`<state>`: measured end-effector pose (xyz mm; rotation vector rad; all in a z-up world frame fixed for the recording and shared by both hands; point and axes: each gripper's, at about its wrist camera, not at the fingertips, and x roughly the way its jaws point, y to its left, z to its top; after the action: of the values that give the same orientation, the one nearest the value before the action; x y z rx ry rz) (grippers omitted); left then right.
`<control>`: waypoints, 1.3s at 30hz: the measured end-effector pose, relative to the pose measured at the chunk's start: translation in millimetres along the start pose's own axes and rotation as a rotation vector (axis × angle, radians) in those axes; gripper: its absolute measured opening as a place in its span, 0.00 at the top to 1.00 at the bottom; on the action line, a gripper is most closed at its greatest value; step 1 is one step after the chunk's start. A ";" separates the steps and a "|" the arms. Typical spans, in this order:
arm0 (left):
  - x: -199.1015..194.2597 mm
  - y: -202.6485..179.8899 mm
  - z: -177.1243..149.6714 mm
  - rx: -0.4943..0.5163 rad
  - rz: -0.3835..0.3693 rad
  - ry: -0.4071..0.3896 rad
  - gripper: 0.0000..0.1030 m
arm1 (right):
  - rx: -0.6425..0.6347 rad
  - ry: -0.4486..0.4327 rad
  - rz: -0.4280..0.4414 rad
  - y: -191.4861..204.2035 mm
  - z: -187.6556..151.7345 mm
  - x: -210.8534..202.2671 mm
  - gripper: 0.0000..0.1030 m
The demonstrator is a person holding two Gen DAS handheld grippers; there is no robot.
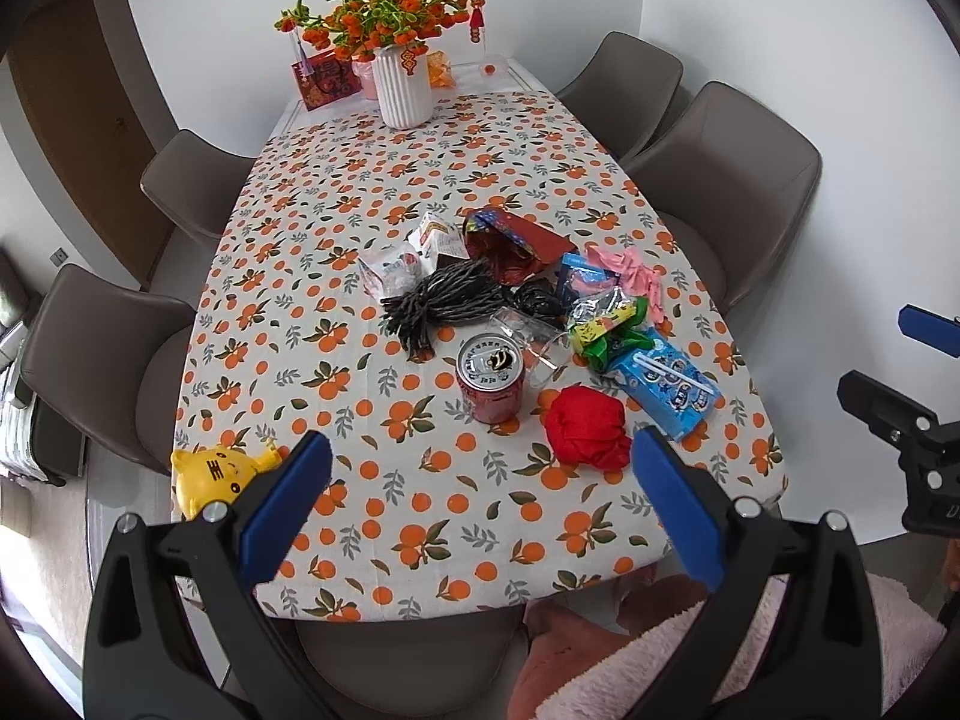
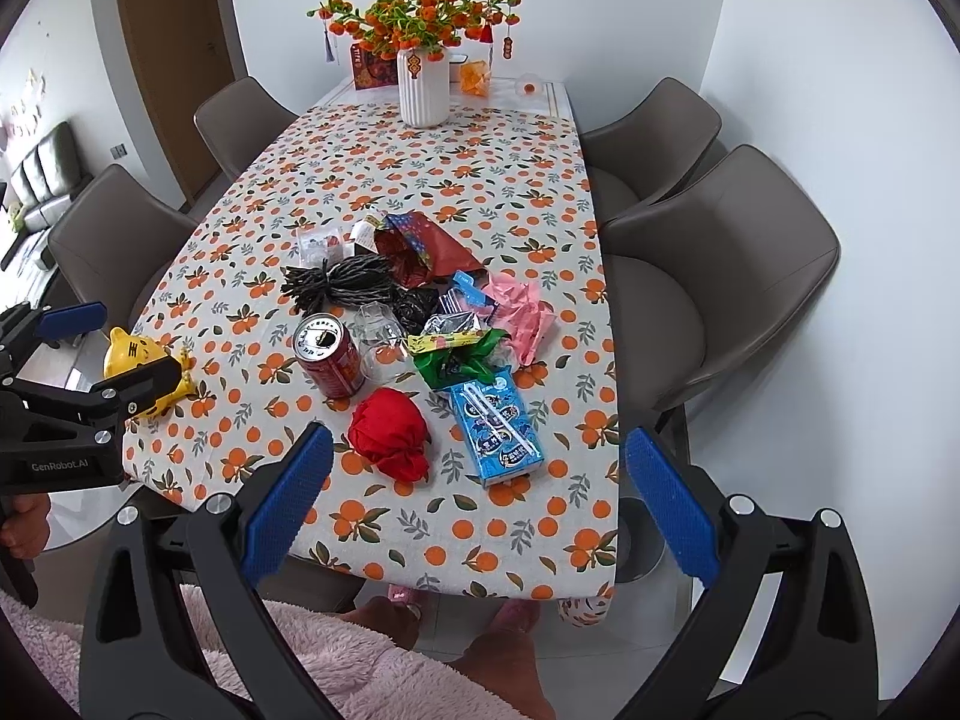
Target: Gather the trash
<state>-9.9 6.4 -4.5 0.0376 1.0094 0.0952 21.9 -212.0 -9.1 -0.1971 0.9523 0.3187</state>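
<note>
A heap of trash is seen mid-desk (image 1: 420,546) on the orange-print cloth: a cylindrical red metal can (image 1: 491,381), a crumpled red wad (image 1: 588,435), a flat blue carton (image 1: 672,384), glossy foil wrappers (image 1: 510,243) and grey cord (image 1: 444,300). The left gripper (image 1: 480,501) and right gripper (image 2: 477,501) are tilted steeply downward over the near edge, jaws spread wide, nothing held.

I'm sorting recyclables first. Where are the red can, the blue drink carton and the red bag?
red can (image 1: 491,384), left wrist view, on its side wall below the lid.
blue drink carton (image 2: 501,429), right wrist view, on its printed top face.
red bag (image 2: 389,429), right wrist view, on the middle of the bundle.
</note>
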 end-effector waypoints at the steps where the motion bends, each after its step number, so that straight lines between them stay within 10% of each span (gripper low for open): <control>1: -1.1 -0.6 -0.4 -0.003 0.003 -0.002 0.04 | 0.001 -0.001 -0.002 -0.3 -0.1 -0.1 0.08; 14: -6.0 0.8 -4.3 -0.011 -0.005 0.001 0.04 | -0.001 0.007 0.009 1.7 0.7 0.7 0.08; 25: -9.0 0.1 -7.3 0.048 -0.165 -0.015 0.04 | -0.052 0.010 0.199 2.6 -1.1 0.8 0.08; 39: -14.0 -8.2 -10.2 0.097 -0.178 -0.027 0.04 | -0.109 0.000 0.288 6.8 1.3 -2.1 0.08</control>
<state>-25.5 -3.3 1.2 0.0377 0.9853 -0.1162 19.3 -205.7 -6.8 -0.1591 0.9645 0.6361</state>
